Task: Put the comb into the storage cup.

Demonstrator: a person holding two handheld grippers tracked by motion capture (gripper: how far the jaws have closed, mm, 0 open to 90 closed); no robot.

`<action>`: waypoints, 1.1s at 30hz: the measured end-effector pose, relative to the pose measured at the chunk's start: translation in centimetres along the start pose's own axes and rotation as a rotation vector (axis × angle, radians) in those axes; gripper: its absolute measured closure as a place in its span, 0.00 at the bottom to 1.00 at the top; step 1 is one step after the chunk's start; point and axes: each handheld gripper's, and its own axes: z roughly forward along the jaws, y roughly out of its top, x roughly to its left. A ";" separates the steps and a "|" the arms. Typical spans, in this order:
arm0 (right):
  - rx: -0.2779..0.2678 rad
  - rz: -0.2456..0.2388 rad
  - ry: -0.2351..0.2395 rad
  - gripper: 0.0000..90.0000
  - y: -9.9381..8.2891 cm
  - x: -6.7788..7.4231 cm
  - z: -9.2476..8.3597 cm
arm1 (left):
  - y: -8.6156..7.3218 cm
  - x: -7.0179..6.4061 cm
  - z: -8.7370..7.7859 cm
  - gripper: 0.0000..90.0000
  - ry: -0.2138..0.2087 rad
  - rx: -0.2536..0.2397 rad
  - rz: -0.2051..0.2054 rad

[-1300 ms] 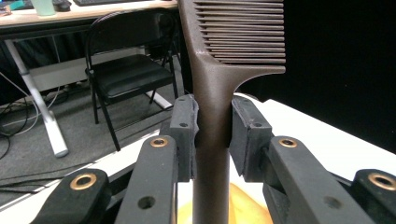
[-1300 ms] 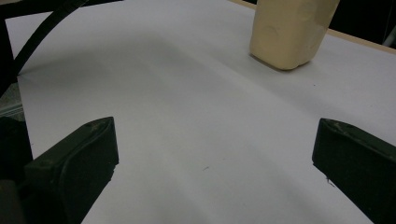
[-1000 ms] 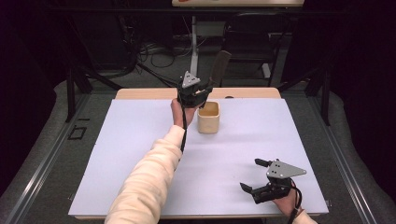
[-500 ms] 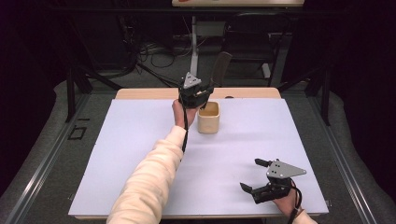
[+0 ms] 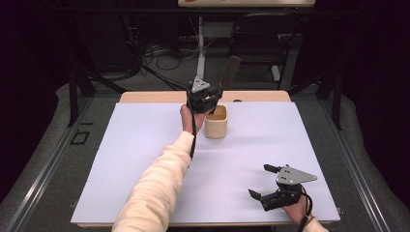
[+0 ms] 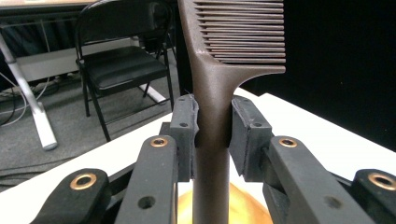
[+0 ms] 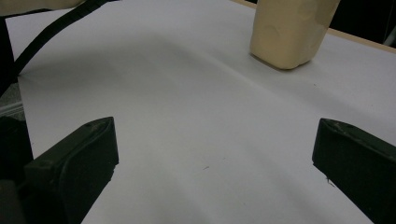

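Note:
A dark brown comb (image 6: 219,74) stands upright in my left gripper (image 6: 212,128), whose pads are shut on its handle. In the high view the left gripper (image 5: 207,96) hovers at the far middle of the table, with the comb (image 5: 229,72) sticking up and tilted to the right. Just below it sits a tan cup (image 5: 215,122), seen as a yellowish rim (image 6: 229,205) under the handle. My right gripper (image 5: 264,182) rests near the table's front right, jaws open wide with nothing between them. The cup (image 7: 292,30) stands far ahead of its open jaws.
The white table sheet (image 5: 145,145) is bare around the cup. A black folding chair (image 6: 121,60) and cables stand on the floor beyond the far edge. The person's cream sleeve (image 5: 154,188) crosses the table from the front.

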 end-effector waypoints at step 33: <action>-0.004 0.002 0.000 0.00 0.0 0.0 0.0 | -1.5 0.1 1.3 0.81 0.005 0.091 -0.010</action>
